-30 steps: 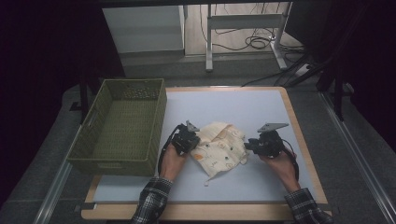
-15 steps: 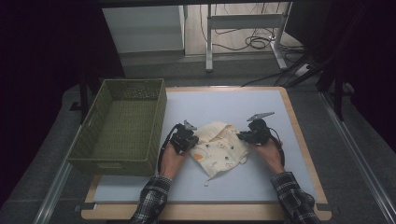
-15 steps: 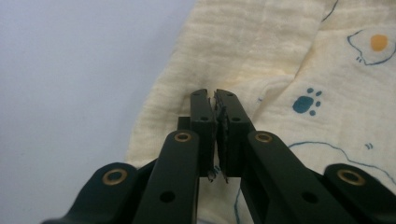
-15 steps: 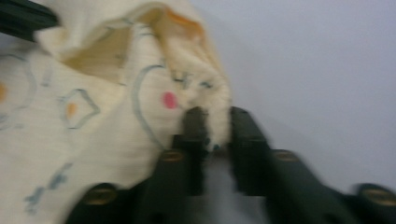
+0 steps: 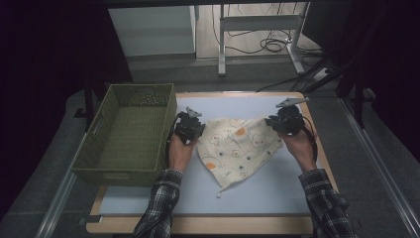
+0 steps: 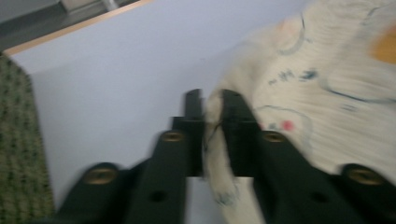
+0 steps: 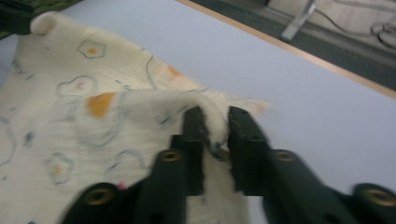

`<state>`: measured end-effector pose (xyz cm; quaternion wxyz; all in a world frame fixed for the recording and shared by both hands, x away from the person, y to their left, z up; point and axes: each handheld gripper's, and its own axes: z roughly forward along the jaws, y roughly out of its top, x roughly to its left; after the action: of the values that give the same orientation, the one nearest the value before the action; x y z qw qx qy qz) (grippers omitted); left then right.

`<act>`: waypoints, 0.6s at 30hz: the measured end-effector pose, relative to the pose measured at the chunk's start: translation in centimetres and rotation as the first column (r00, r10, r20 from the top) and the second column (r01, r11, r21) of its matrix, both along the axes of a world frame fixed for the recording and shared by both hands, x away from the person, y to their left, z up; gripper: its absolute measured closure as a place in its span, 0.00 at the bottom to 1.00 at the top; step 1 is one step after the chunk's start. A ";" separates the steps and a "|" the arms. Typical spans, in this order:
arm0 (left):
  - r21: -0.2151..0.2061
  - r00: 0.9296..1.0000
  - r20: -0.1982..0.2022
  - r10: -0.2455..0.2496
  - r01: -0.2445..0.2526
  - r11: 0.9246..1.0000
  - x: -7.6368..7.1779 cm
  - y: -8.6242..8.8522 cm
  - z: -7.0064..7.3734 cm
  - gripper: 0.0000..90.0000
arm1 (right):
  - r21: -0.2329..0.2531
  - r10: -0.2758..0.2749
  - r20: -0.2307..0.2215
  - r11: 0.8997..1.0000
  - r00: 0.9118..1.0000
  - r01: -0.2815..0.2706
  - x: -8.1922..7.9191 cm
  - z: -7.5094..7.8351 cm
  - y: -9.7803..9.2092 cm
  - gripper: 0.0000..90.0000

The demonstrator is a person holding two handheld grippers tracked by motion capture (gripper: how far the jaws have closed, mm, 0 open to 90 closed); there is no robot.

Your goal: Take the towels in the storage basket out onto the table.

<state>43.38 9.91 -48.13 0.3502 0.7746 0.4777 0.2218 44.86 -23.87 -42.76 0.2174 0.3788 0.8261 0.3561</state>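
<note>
Left gripper (image 6: 212, 112): jaws closed on a pinched fold of the cloth (image 6: 327, 84), fabric bunched between them and trailing below. Right gripper (image 7: 215, 128): jaws likewise clamped on a raised fold at the cloth's (image 7: 70, 121) opposite edge.

In the high view the left gripper (image 5: 188, 128) grips the cloth's (image 5: 237, 148) left upper corner and the right gripper (image 5: 284, 120) its right upper corner, with the cream printed fabric spread between them. It lies on the pale mat (image 5: 257, 188) of the table, a drawstring end trailing toward the near edge. A green woven basket (image 5: 104, 148) stands just left of the left gripper.
</note>
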 end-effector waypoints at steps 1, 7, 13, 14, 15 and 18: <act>-0.001 1.000 -0.003 0.006 -0.006 1.000 0.2 0.1 0.0 0.76 | 0.001 -0.022 -0.016 1.000 1.000 0.022 0.4 0.0 -0.3 0.79; -0.029 0.999 0.002 -0.047 0.047 0.998 -1.2 -0.3 -0.4 0.58 | 0.008 -0.041 -0.047 0.999 0.998 0.041 0.3 -1.5 -2.1 0.75; -0.073 0.987 -0.010 -0.162 0.161 0.984 -4.5 -1.2 -1.3 0.54 | 0.036 -0.040 -0.096 0.998 0.995 0.044 -0.5 -3.7 -4.1 0.76; -0.089 0.983 -0.015 -0.184 0.182 0.979 -5.1 -1.4 -1.5 0.54 | 0.036 -0.043 -0.101 0.998 0.994 0.047 -0.6 -4.1 -4.4 0.76; -0.098 0.979 -0.023 -0.203 0.200 0.975 -5.8 -1.5 -1.7 0.53 | 0.035 -0.044 -0.107 0.998 0.993 0.048 -0.7 -4.6 -4.7 0.76; -0.111 0.962 -0.024 -0.272 0.268 0.957 -7.8 -1.9 -2.2 0.53 | 0.038 -0.048 -0.123 0.998 0.991 0.053 -0.8 -5.8 -5.3 0.76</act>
<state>35.58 8.01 -50.35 0.4089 0.8168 0.3855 0.1309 44.06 -29.14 -48.58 0.1674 0.4253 0.8204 0.3435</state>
